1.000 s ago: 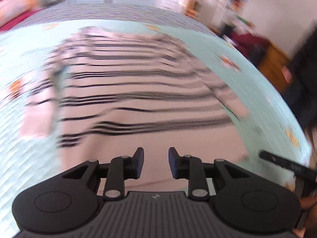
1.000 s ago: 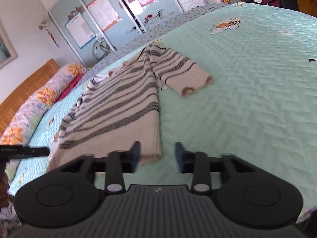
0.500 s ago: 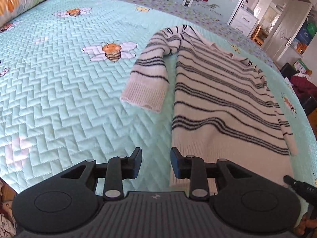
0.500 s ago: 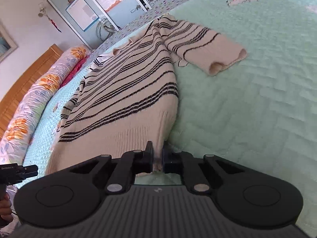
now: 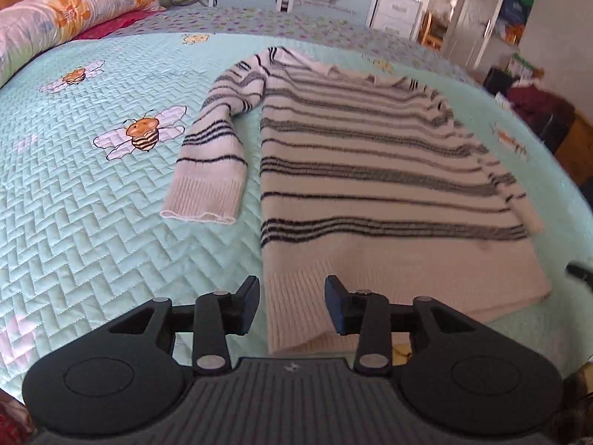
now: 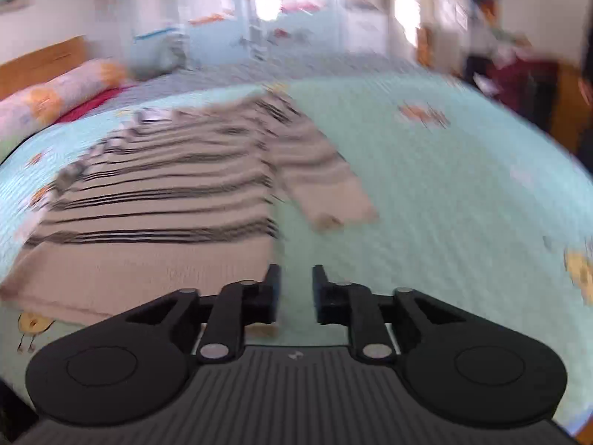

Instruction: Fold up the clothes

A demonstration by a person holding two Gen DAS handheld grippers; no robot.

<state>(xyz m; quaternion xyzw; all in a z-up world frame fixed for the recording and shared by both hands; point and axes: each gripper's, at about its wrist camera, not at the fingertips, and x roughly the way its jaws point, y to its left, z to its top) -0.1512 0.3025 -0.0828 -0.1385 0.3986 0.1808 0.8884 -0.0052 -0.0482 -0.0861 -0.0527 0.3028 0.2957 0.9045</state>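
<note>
The striped sweater point(image 5: 370, 185) lies spread flat on the bed point(image 5: 92, 222), its long axis running straight away from both tools: ribbed hem nearest, collar at the far end. It shows no fold in the body. One sleeve point(image 5: 211, 163) lies out to the left, apart from the body with a strip of quilt between, its cuff pointing back toward the hem. The other sleeve point(image 6: 326, 181) angles out to the right, though the right wrist view is blurred and its cuff is hard to read.

The left tool point(image 5: 291, 304) hovers at the hem's left corner, its fingers apart with the corner of the knit showing between them, gripping nothing. The right tool point(image 6: 295, 293) sits at the hem's right corner, fingers also apart and empty; the sweater's edge lies just beside its left finger.

Each tool is thus nearest its own hem corner, and the hem is the closest edge to both. Nothing lies on the quilt between tools and sweater. A flowered bolster point(image 5: 55, 22) rests along the far left of the bed, well apart, and cabinets point(image 5: 393, 11) stand beyond the bed's far edge.
</note>
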